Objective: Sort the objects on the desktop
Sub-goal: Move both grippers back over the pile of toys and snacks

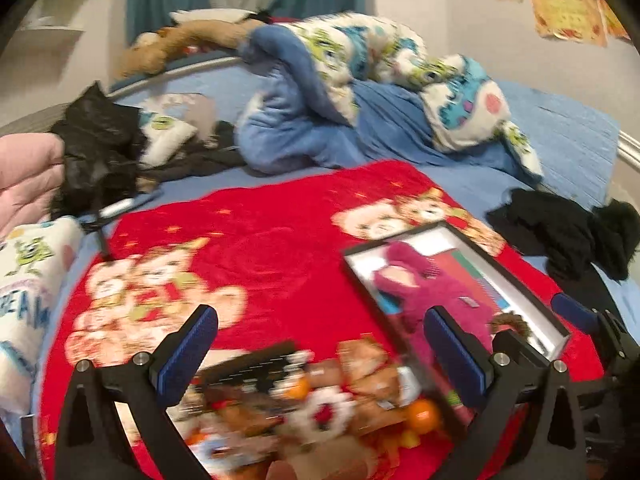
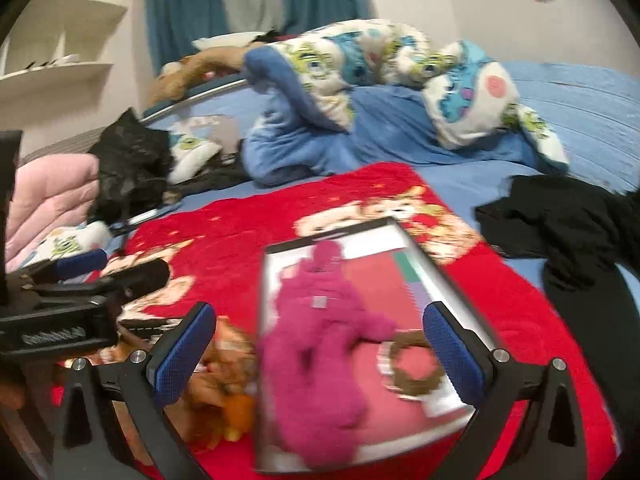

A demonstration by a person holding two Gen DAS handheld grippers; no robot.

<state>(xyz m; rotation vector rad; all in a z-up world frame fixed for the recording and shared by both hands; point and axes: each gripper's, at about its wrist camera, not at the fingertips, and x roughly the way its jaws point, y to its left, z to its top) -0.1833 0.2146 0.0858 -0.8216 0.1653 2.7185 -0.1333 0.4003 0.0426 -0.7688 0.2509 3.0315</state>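
A black-framed picture of a pink plush figure (image 1: pixel 452 284) lies on the red cartoon blanket (image 1: pixel 272 240). It also shows in the right wrist view (image 2: pixel 344 320), blurred, between my right gripper's (image 2: pixel 320 344) open blue fingers, which hold nothing. My left gripper (image 1: pixel 320 352) is open and empty above a blurred heap of small decorations (image 1: pixel 320 400) with orange balls and a white wreath. Its right finger overlaps the frame's left edge. The right gripper's blue tip (image 1: pixel 576 312) shows at the far right of the left wrist view.
A rumpled monster-print duvet (image 1: pixel 380 64) and blue sheet lie behind. Black clothes (image 1: pixel 568 232) lie right of the blanket, a black bag (image 1: pixel 96 148) and pink quilt (image 1: pixel 24 176) at left. White shelves (image 2: pixel 60 40) stand far left.
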